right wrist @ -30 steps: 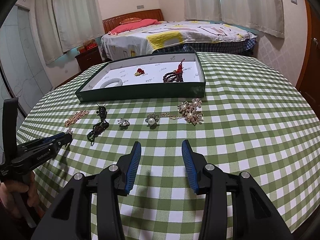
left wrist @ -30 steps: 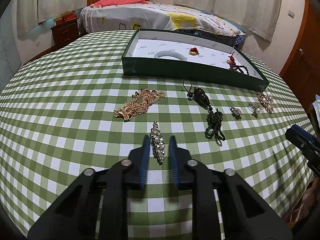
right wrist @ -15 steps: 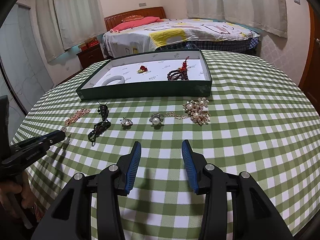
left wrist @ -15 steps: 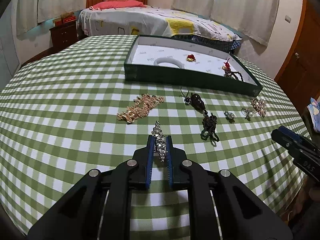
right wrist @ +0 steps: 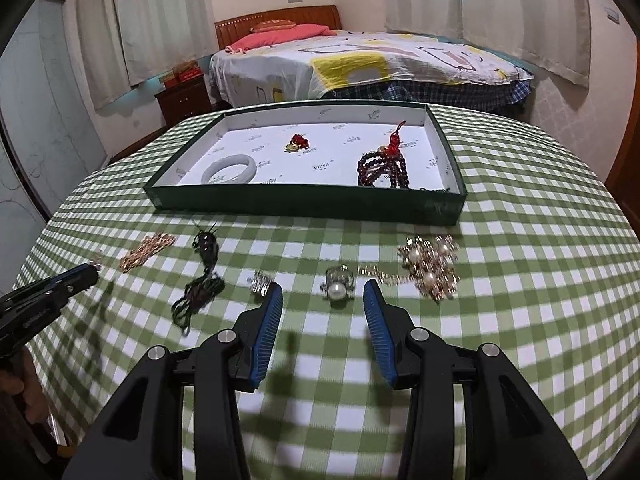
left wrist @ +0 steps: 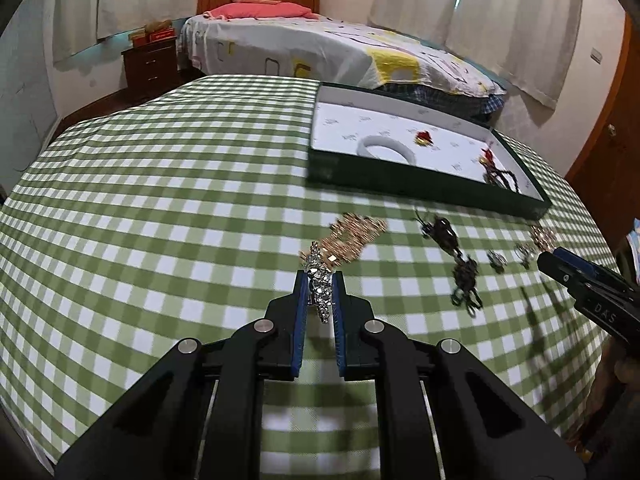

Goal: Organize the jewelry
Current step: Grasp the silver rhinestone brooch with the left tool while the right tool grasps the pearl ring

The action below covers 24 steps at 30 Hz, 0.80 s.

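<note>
Left gripper (left wrist: 319, 280) clamped on a silver rhinestone piece (left wrist: 318, 285), held between the blue pads above the green checked tablecloth (left wrist: 160, 208), with its far end poking past the fingertips. Just beyond and overlapping it in the left view, a gold chain heap (left wrist: 354, 236) lying on the cloth; whether the two touch cannot be told. Further right on the cloth: a black pendant with tassel (left wrist: 456, 256), a small silver brooch (left wrist: 496, 259), a pearl ring (right wrist: 338, 286) and a gold-and-pearl cluster (right wrist: 432, 266), all strung out in a loose row in front of the dark green tray (right wrist: 304, 200). Inside the tray, on white lining: a white bangle (right wrist: 229, 169) at the left, a small red-and-gold charm (right wrist: 297, 142) toward the middle, dark red beads with a red knot (right wrist: 384, 164) at the right. Right gripper (right wrist: 322, 300) spread wide and holding nothing, hovering over the cloth with the pearl ring showing between its fingertips, the small brooch half hidden behind the left fingertip. Loose pieces on the cloth smeared by motion blur, fine detail unreadable. Beyond the table, a bed (right wrist: 360, 60), a wooden nightstand (left wrist: 150, 66) and curtains (left wrist: 500, 20).
</note>
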Each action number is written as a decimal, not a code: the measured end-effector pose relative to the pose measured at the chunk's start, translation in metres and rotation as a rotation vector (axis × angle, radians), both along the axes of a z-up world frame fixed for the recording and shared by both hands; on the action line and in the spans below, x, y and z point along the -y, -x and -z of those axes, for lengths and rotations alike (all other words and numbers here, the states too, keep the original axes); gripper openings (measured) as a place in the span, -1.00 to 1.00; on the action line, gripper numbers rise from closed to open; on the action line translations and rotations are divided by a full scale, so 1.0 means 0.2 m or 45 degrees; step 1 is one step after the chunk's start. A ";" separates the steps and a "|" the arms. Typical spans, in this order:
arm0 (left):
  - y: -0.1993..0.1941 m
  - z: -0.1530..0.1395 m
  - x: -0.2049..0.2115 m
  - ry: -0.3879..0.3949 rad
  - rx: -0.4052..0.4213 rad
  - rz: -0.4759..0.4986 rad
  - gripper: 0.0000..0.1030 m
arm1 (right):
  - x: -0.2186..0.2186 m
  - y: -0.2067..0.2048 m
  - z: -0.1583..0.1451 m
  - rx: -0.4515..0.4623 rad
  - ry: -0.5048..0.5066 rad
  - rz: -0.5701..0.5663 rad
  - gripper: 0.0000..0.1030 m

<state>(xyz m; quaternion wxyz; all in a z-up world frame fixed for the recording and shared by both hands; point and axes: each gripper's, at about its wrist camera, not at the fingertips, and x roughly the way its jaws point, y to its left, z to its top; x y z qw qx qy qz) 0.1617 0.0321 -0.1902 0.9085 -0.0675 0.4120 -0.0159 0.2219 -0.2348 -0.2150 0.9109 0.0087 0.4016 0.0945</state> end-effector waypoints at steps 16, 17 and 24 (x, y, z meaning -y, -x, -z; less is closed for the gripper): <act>-0.08 0.03 -0.07 0.012 -0.031 -0.036 -0.76 | -0.01 -0.13 0.10 -0.108 0.036 -0.006 -0.41; -0.09 0.03 -0.07 0.012 -0.033 -0.035 -0.76 | -0.01 -0.14 0.10 -0.107 0.037 -0.004 -0.47; -0.09 0.03 -0.05 0.007 -0.027 -0.029 -0.76 | 0.00 -0.09 0.10 -0.094 0.039 -0.014 -0.57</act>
